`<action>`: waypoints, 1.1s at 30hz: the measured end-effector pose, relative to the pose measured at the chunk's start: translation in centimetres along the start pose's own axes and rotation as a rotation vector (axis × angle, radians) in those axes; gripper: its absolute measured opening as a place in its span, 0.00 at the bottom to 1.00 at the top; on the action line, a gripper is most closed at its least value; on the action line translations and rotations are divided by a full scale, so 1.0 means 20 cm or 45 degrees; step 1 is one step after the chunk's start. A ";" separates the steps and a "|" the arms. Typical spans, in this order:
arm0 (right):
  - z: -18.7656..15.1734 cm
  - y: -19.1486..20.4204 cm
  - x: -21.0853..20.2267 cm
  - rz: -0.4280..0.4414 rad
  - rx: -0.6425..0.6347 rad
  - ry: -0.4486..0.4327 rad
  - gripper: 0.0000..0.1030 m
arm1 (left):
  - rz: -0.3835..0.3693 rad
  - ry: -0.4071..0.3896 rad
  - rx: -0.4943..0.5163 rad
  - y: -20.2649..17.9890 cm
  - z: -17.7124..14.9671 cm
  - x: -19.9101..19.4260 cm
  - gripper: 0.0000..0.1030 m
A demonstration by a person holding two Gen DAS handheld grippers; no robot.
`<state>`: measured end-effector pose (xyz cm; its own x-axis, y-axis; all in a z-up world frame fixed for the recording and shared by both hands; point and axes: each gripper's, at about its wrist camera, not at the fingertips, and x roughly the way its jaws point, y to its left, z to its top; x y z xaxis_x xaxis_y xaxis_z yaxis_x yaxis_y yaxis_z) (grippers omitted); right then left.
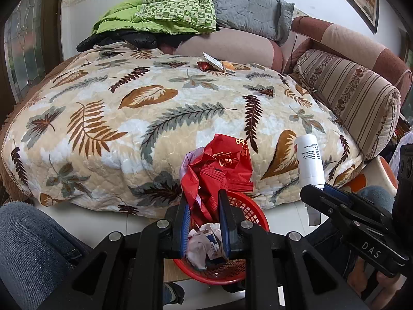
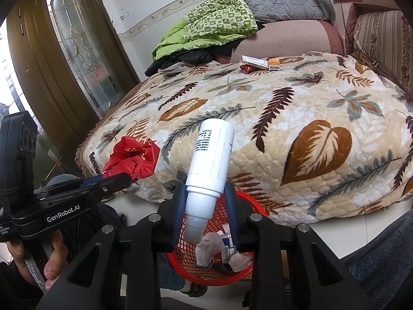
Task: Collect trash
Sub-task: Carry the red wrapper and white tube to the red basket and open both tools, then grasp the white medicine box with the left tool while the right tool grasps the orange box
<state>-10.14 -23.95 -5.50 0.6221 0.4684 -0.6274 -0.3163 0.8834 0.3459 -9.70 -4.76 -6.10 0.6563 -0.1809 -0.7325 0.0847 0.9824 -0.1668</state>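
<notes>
My left gripper (image 1: 204, 193) is shut on a crumpled red plastic bag (image 1: 219, 162), which hangs just above a red mesh basket (image 1: 251, 204) on the floor. Crumpled white tissue (image 1: 198, 245) and a small box lie inside the basket. To the right, my right gripper (image 1: 316, 188) is shut on a white bottle (image 1: 309, 157). In the right wrist view that gripper (image 2: 205, 188) clamps the bottle (image 2: 211, 152) at its neck, cap pointing down over the basket (image 2: 249, 200). The left gripper (image 2: 124, 177) holds the red bag (image 2: 134, 155) at the left. Small boxes and a red wrapper (image 1: 216, 64) lie far back on the blanket.
A leaf-patterned blanket (image 1: 155, 118) covers the sofa seat in front of me. A striped cushion (image 1: 356, 98) is at the right, a green quilt (image 1: 167, 13) and a grey pillow (image 1: 247, 7) at the back. A glazed wooden door (image 2: 64, 51) stands left. A person's jeans-clad knee (image 1: 31, 245) is beside the basket.
</notes>
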 end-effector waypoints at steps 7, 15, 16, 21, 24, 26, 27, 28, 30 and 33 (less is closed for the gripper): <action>0.00 0.01 0.00 0.000 0.001 -0.002 0.28 | -0.001 0.006 -0.003 0.00 0.00 0.00 0.19; -0.01 0.01 0.00 -0.003 0.002 0.000 0.28 | 0.006 0.027 -0.001 0.00 -0.02 0.02 0.19; -0.01 0.01 0.00 -0.002 0.001 0.001 0.28 | 0.009 0.030 -0.001 0.00 -0.02 0.02 0.19; -0.02 0.00 0.03 -0.006 0.012 0.030 0.29 | 0.007 0.056 -0.019 0.02 -0.03 0.04 0.24; -0.03 -0.02 0.07 0.012 0.039 0.064 0.34 | -0.007 0.128 -0.036 0.03 -0.04 0.09 0.34; -0.03 -0.03 0.06 0.005 0.049 0.053 0.46 | -0.027 0.158 -0.052 0.04 -0.05 0.11 0.38; -0.03 -0.03 0.05 0.007 0.053 0.048 0.47 | -0.040 0.165 -0.061 0.05 -0.05 0.12 0.41; -0.02 -0.03 0.04 0.014 0.058 0.040 0.47 | -0.043 0.167 -0.067 0.05 -0.05 0.12 0.43; -0.02 -0.04 0.03 0.019 0.065 0.027 0.47 | -0.043 0.160 -0.068 0.05 -0.05 0.11 0.47; 0.01 -0.04 0.01 0.046 0.077 0.003 0.47 | -0.067 0.155 -0.080 0.06 -0.02 0.09 0.47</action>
<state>-9.72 -24.66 -5.80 0.6092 0.4999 -0.6156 -0.2947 0.8634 0.4095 -8.77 -3.94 -7.82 0.5562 -0.2403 -0.7956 0.0667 0.9671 -0.2455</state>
